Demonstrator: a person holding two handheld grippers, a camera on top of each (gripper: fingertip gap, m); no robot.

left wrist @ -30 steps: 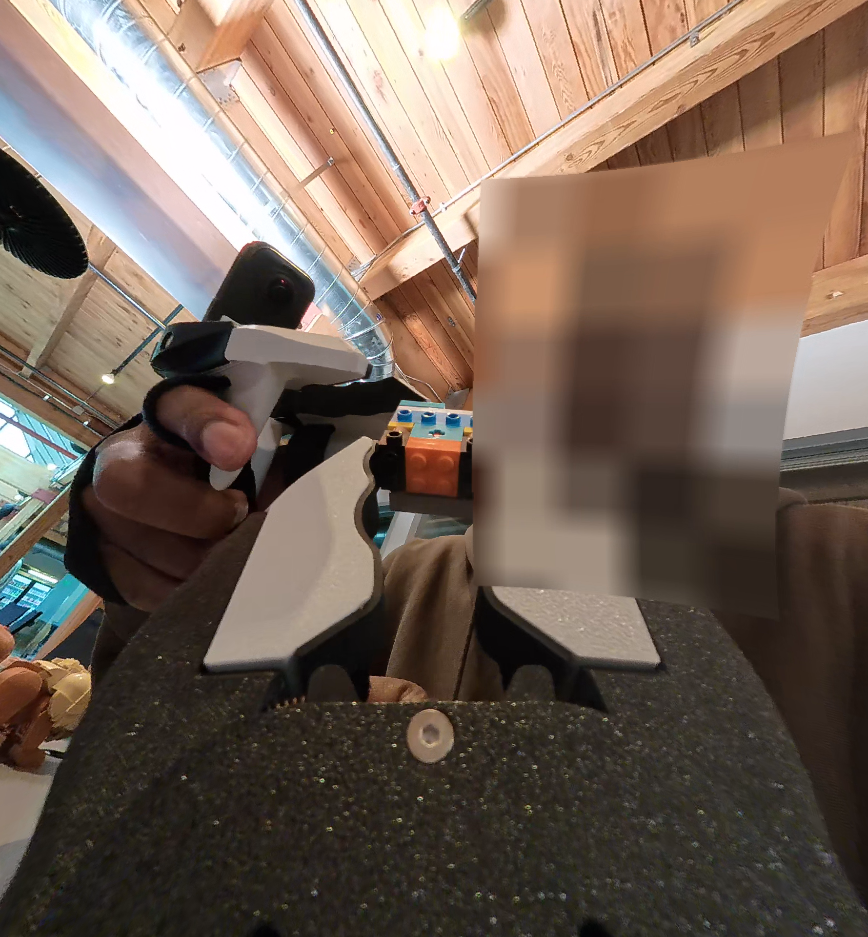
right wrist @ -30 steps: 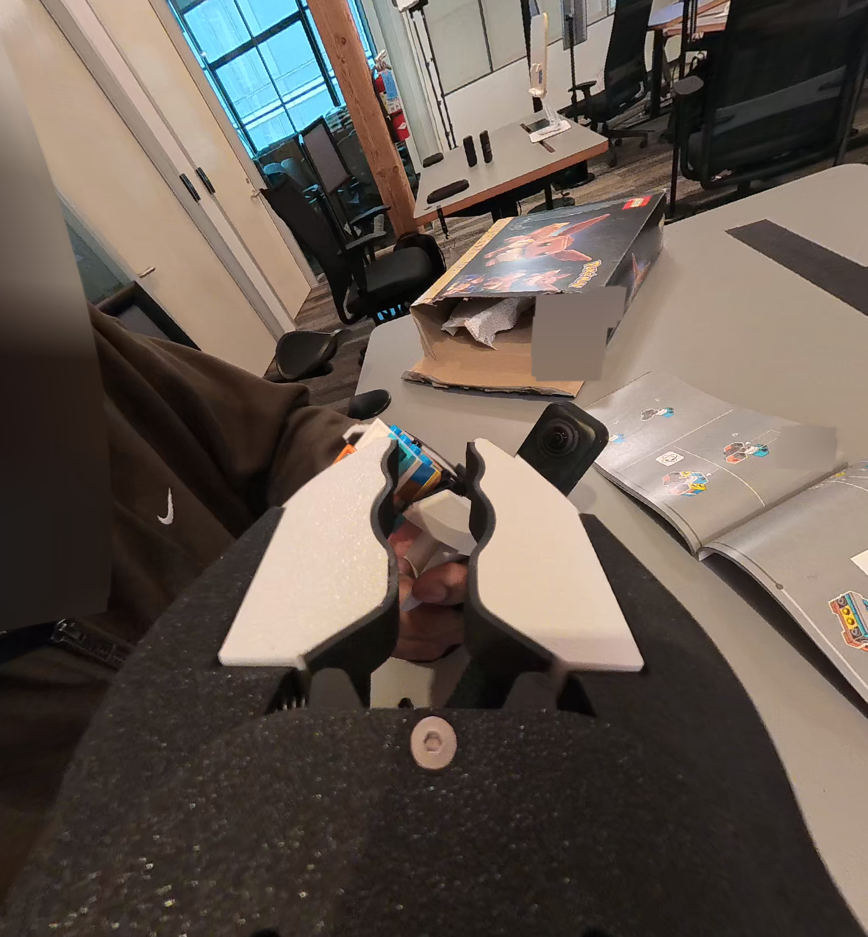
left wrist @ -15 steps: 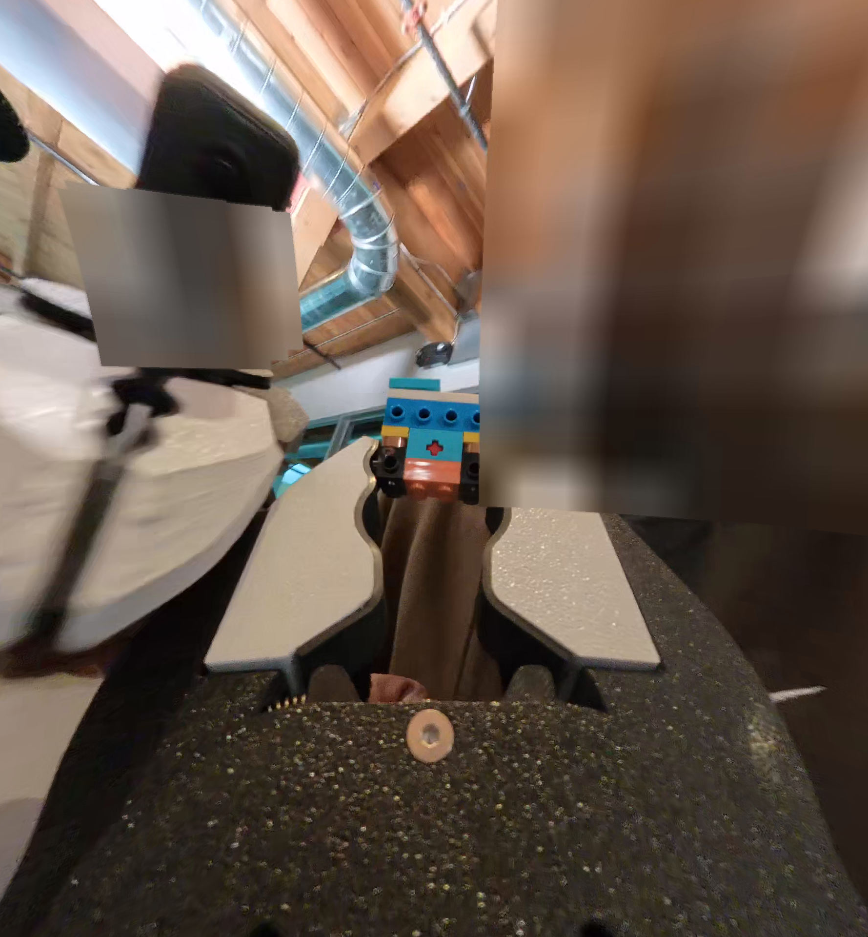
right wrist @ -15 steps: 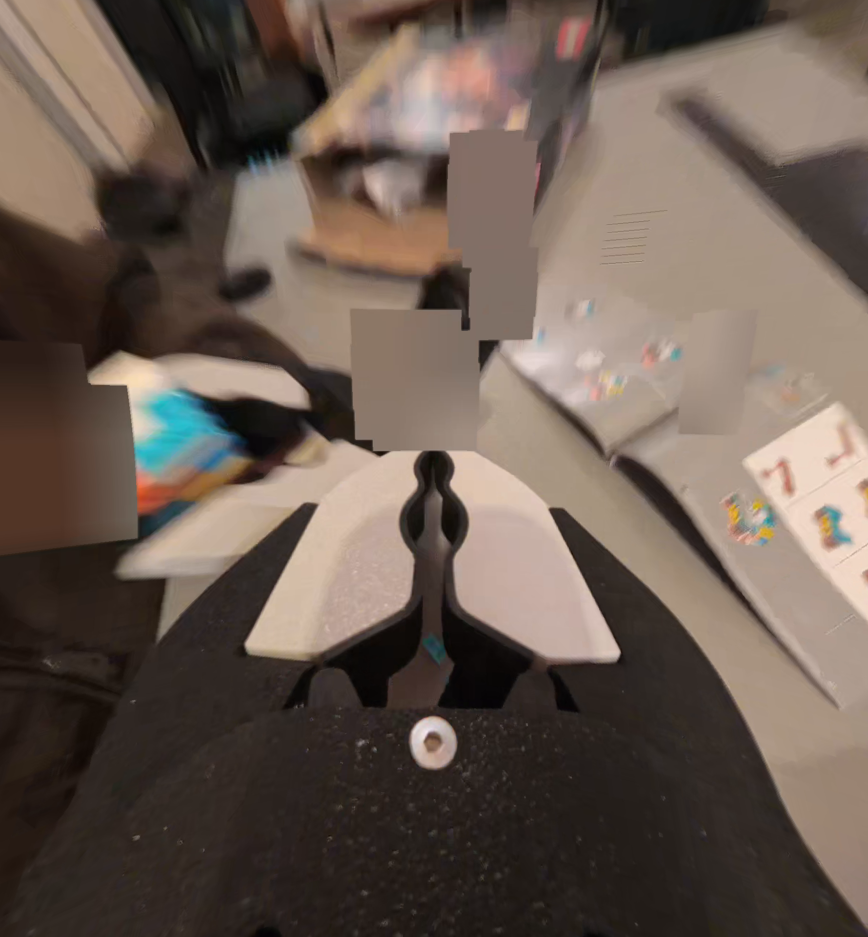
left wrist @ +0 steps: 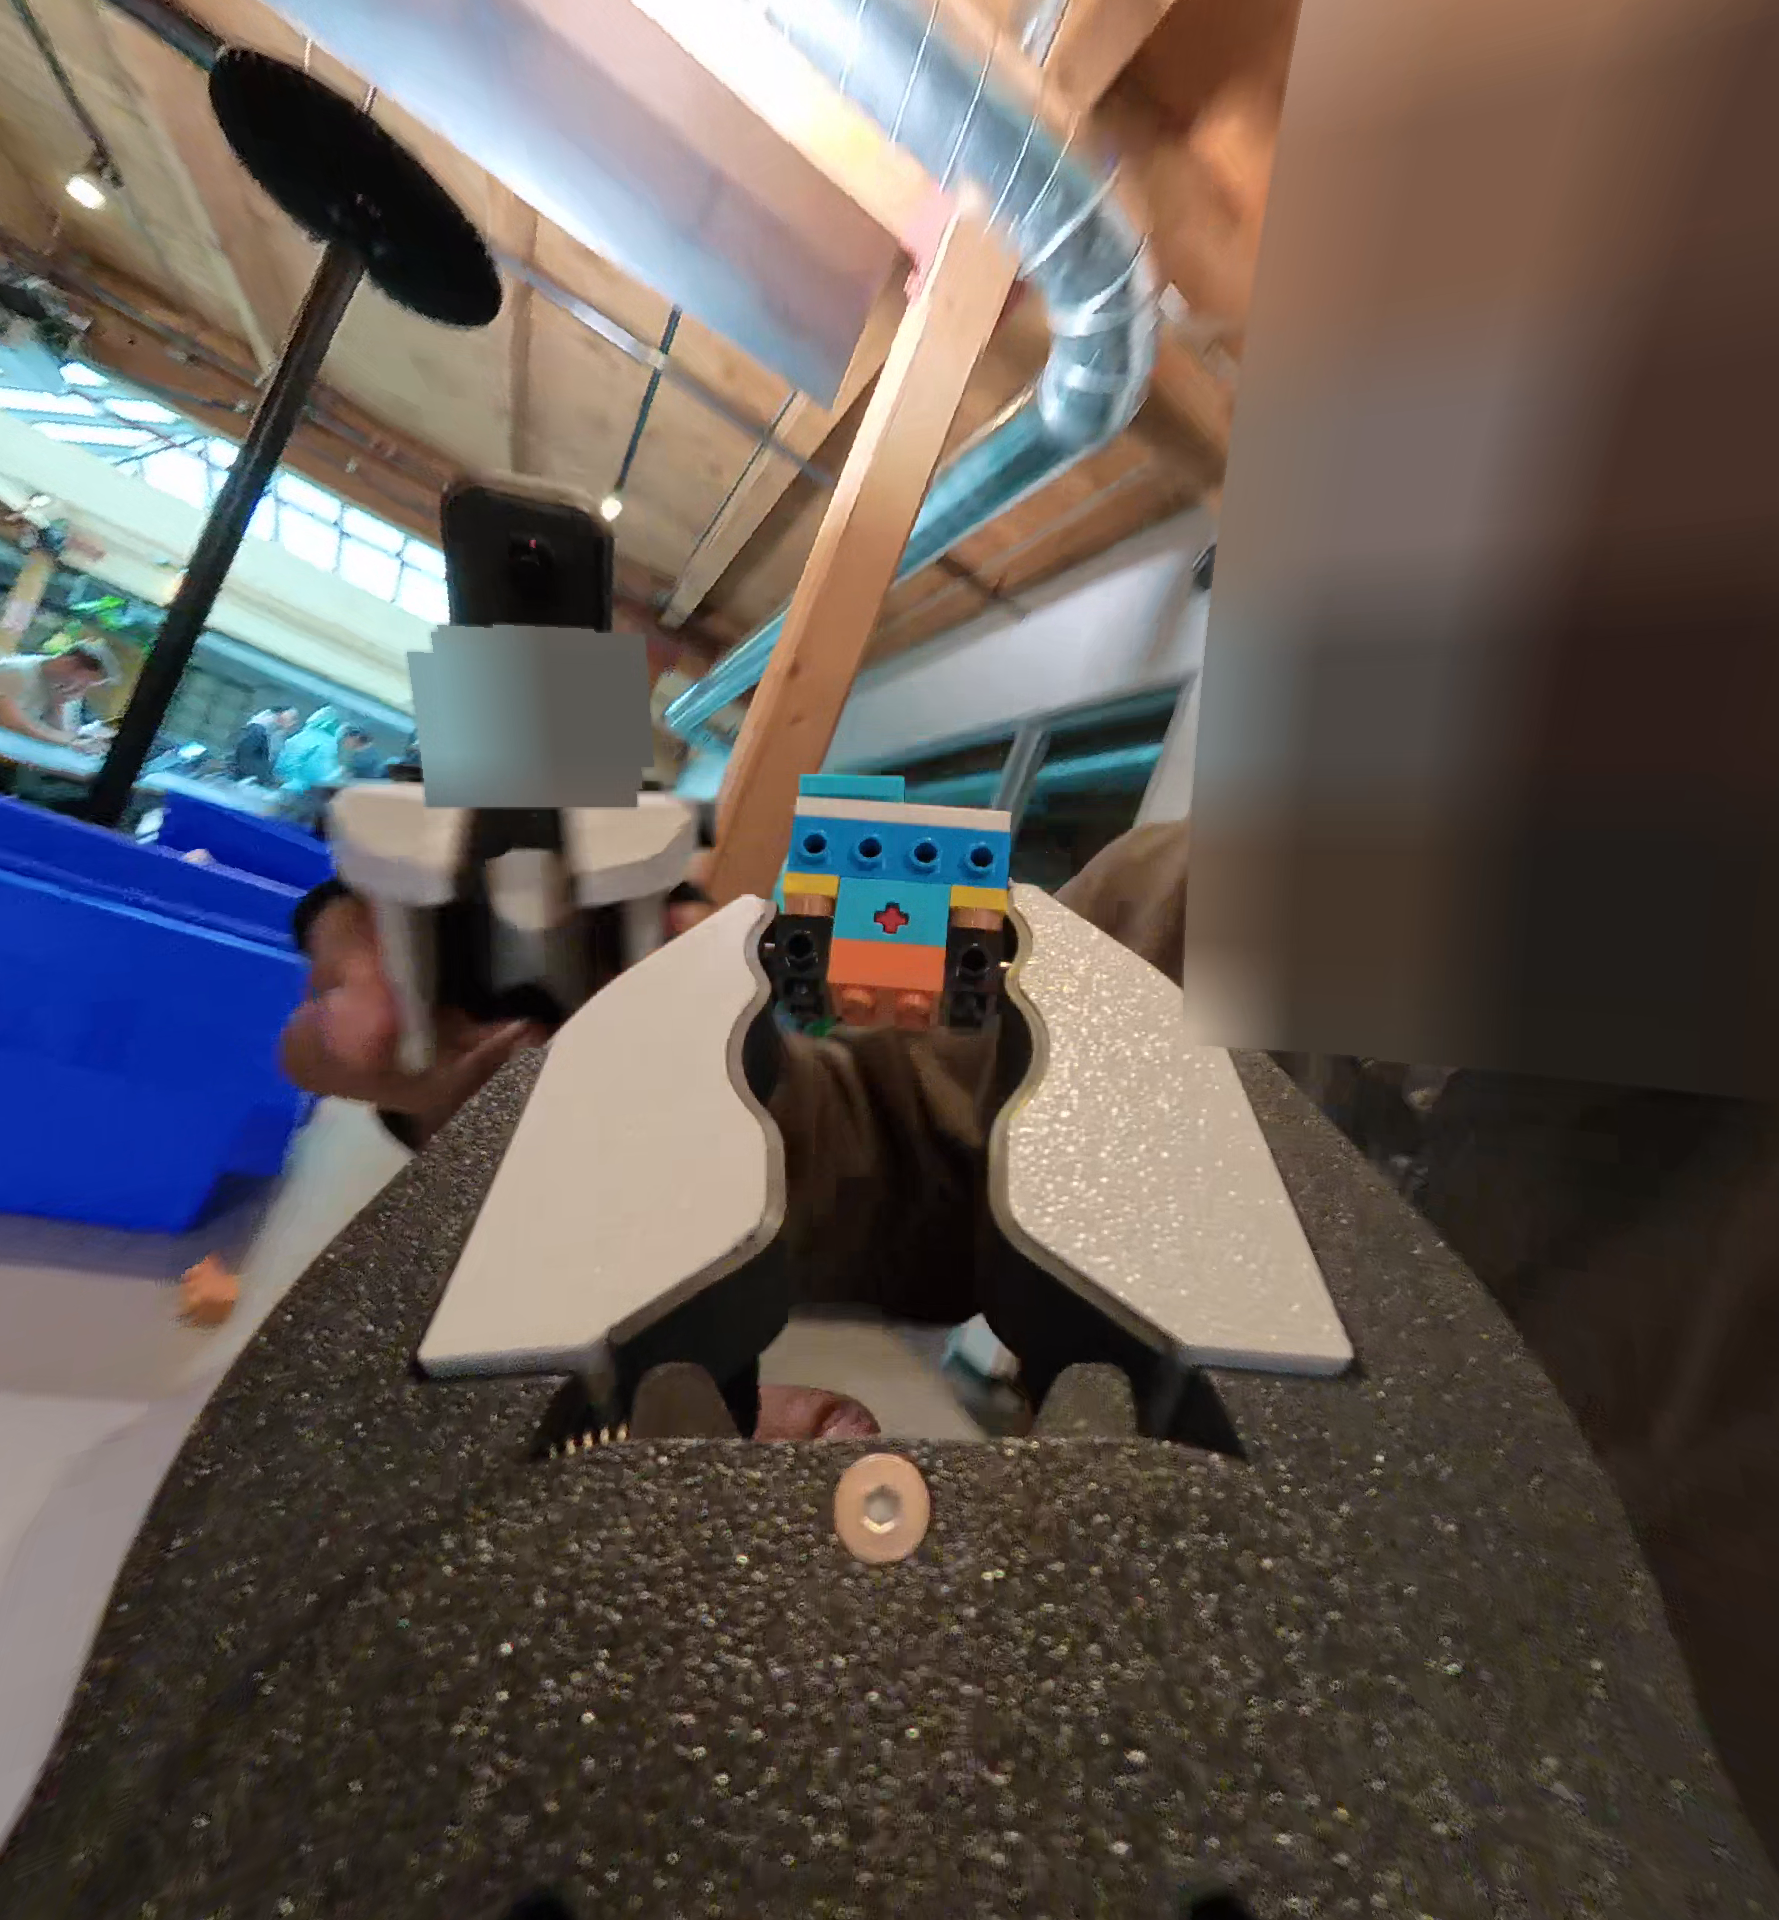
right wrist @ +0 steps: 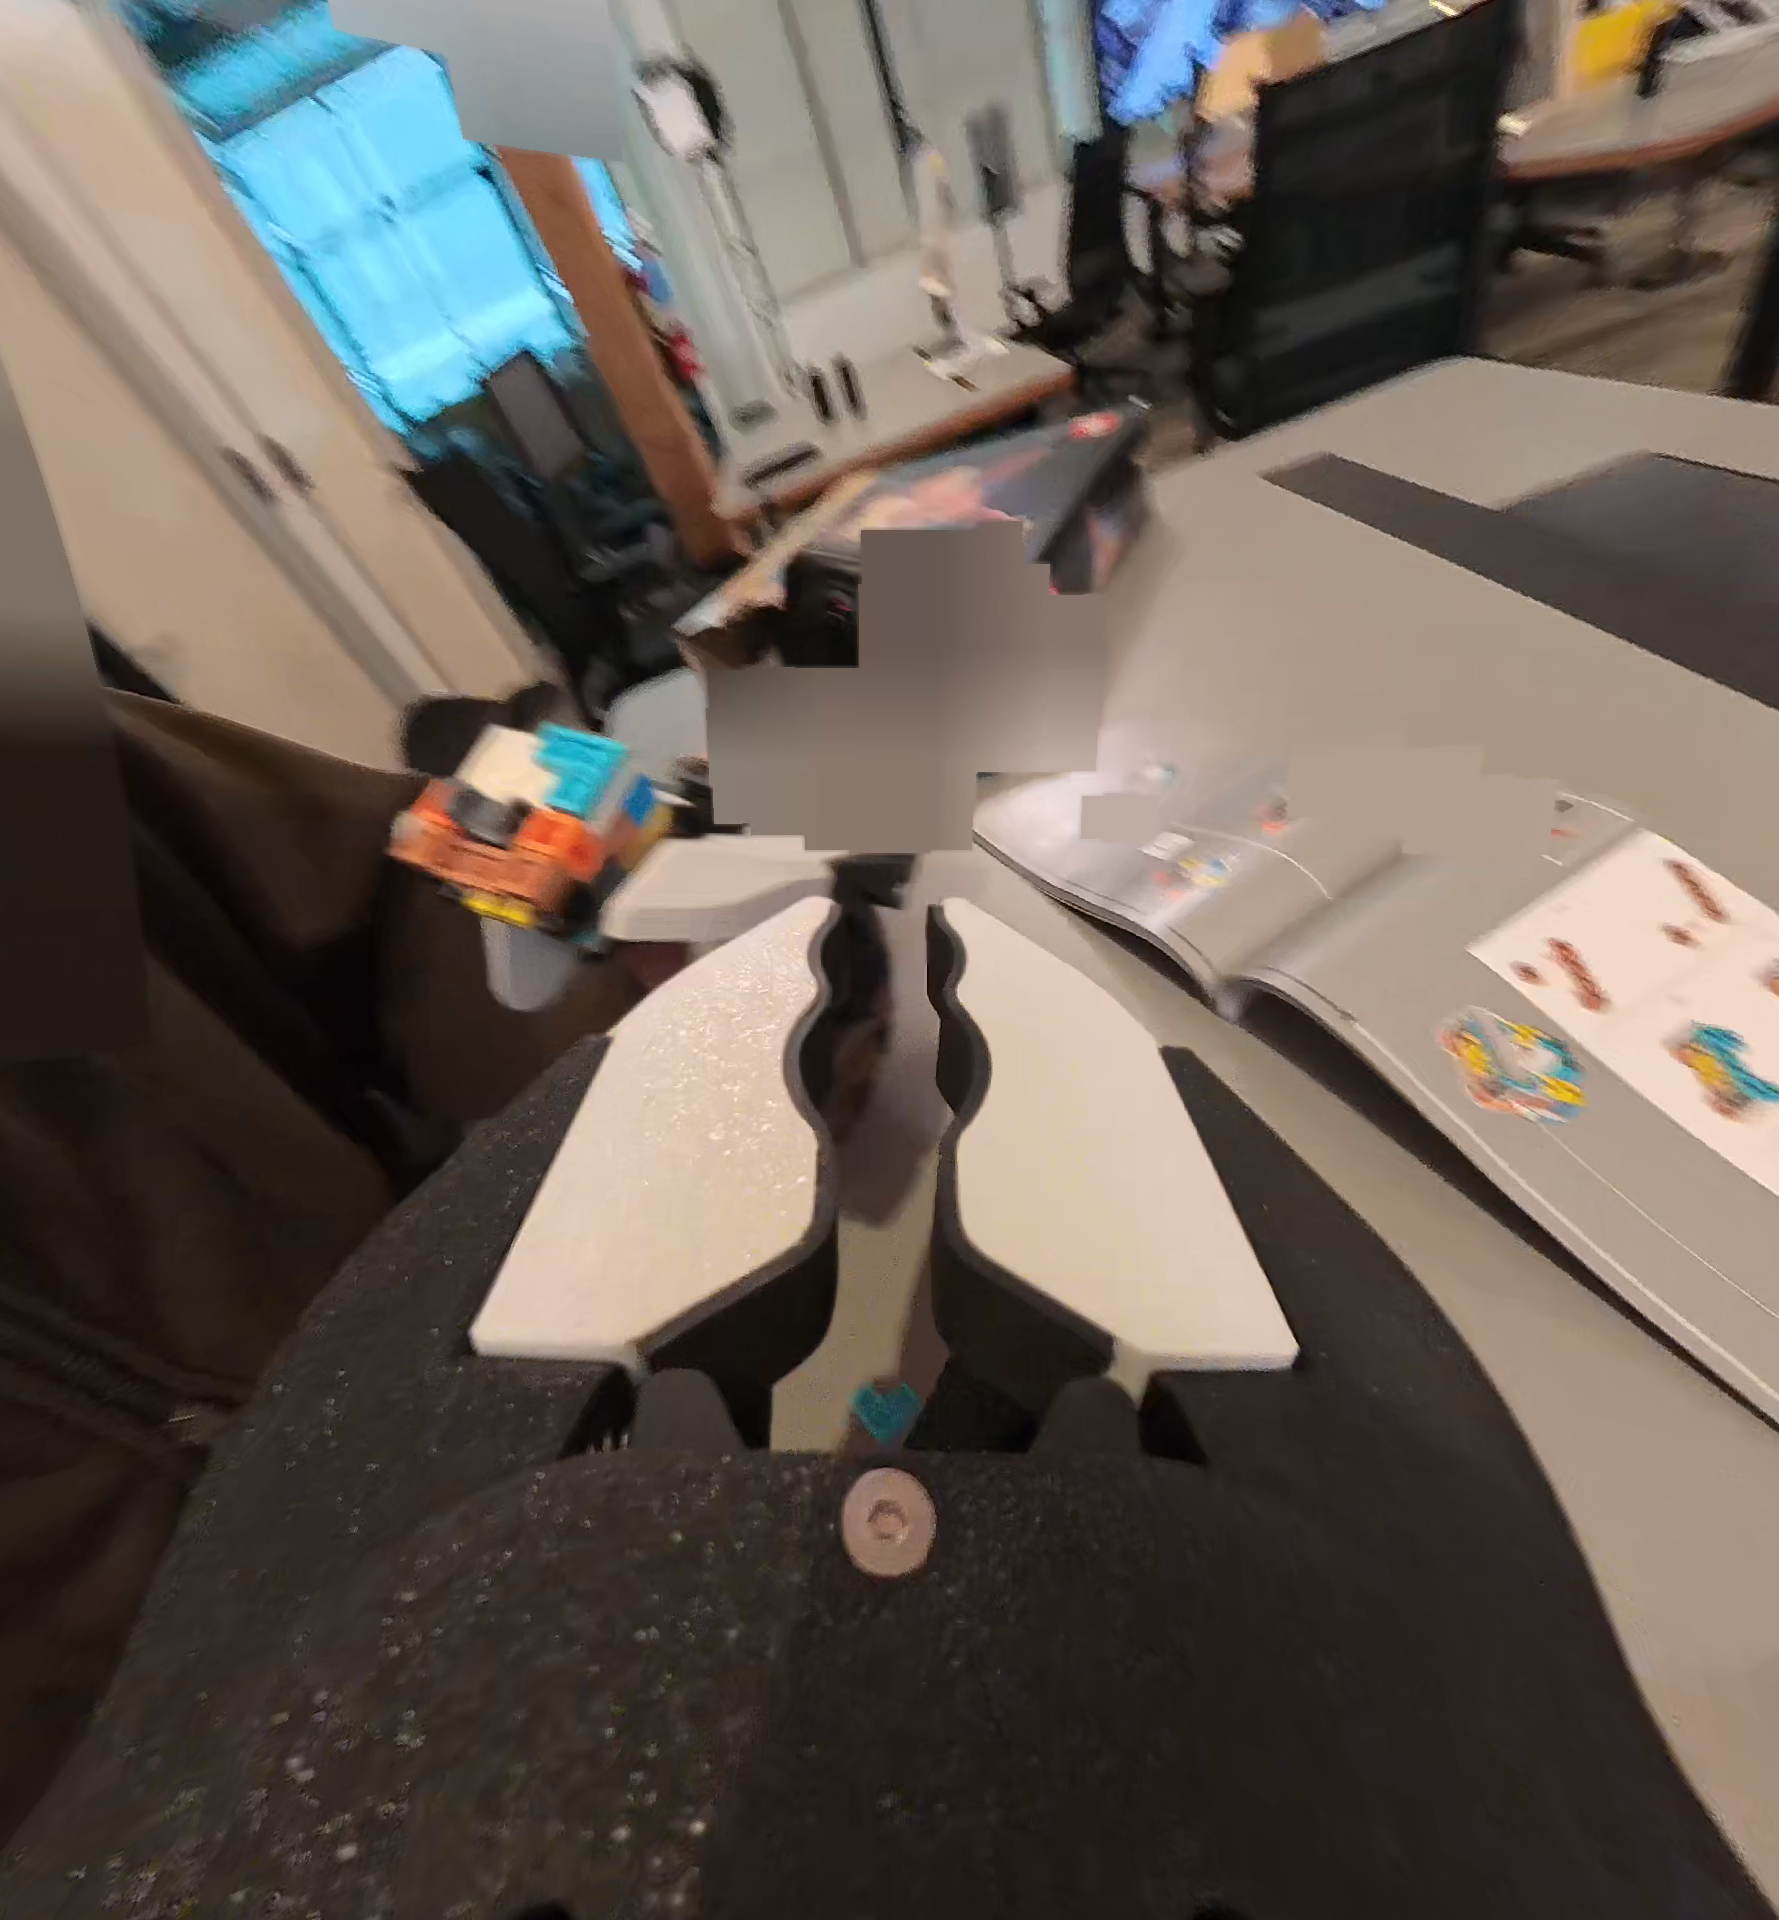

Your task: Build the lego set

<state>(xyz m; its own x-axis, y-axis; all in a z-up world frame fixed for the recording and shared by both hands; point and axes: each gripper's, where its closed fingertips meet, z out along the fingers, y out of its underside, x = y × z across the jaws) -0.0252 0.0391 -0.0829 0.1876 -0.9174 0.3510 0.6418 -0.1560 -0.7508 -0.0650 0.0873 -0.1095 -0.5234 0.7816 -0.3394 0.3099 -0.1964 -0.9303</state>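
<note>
Left wrist view: the left gripper clamps a small blue, turquoise and orange lego block assembly between its white fingertips, raised toward the wooden ceiling.

Right wrist view: the right gripper stands narrowly parted and empty above the grey table, whose right edge carries an open instruction booklet.

Glossy plastic on the lego block, studs shining; speckled matt white fingers, rough black foam-like gripper body, bare wood beam, matt grey worktop, smooth paper booklet.
</note>
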